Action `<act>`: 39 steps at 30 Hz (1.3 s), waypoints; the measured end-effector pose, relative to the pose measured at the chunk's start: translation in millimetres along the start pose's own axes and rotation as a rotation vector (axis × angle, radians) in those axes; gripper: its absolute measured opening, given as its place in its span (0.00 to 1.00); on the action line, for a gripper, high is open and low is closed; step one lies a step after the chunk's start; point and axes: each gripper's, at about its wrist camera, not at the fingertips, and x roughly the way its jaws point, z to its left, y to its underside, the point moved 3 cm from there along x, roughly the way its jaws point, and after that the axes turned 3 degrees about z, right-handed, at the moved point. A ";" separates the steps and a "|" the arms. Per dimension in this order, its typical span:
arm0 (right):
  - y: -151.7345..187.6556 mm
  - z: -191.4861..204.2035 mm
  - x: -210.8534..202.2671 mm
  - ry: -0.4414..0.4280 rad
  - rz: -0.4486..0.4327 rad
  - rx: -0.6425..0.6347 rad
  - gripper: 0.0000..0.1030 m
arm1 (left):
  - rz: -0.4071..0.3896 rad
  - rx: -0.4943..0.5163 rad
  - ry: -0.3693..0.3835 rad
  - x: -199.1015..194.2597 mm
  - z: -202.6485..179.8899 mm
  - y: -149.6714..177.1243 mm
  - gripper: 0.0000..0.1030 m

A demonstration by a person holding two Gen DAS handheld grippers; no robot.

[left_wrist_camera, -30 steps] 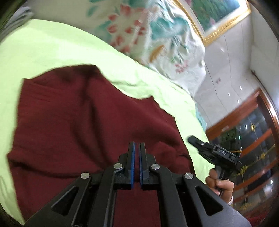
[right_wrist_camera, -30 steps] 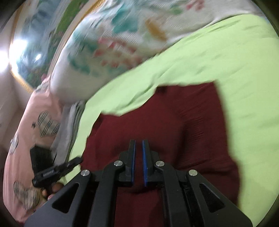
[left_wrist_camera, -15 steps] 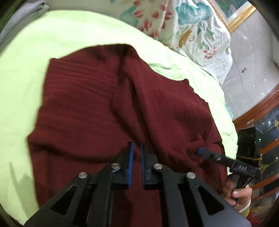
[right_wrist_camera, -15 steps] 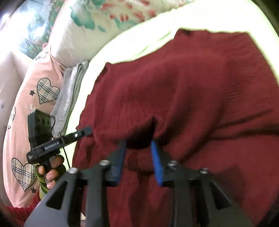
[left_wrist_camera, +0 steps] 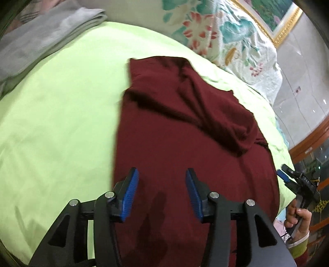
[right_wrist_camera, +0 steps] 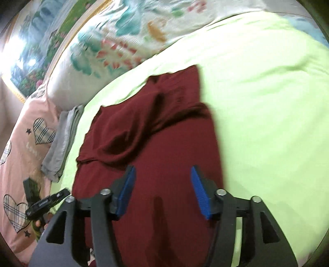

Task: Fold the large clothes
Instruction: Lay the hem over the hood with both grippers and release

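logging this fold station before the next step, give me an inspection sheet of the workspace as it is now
surface: bed with lime green sheet, mostly smooth
job's things: dark red knit sweater lying on the sheet, a sleeve folded across its body
clutter: folded grey cloth at the sheet's edge
grippers: left gripper and right gripper both open over the sweater, jaws just opened, nothing between the fingers
cables: nothing seen
surroundings: floral quilt, pink heart-print bedding, framed picture

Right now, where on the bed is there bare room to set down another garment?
Bare green sheet lies between the maroon sweater and the grey folded cloth. The head end is crowded by the floral quilt.
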 end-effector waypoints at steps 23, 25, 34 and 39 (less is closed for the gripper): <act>112.0 -24.9 -6.8 -0.406 0.226 -0.031 0.55 | 0.195 0.020 0.309 -4.8 17.9 95.9 0.43; 114.0 -27.0 -5.4 -0.407 0.226 -0.038 0.50 | 0.202 0.032 0.306 -2.5 16.3 99.6 0.39; 125.2 -23.1 -2.2 -0.321 0.293 -0.135 0.06 | 0.146 0.123 0.265 -15.0 -4.4 103.3 0.06; 101.8 -15.6 -28.0 -0.471 0.155 -0.064 0.05 | 0.037 0.066 0.307 -38.3 -7.4 77.5 0.05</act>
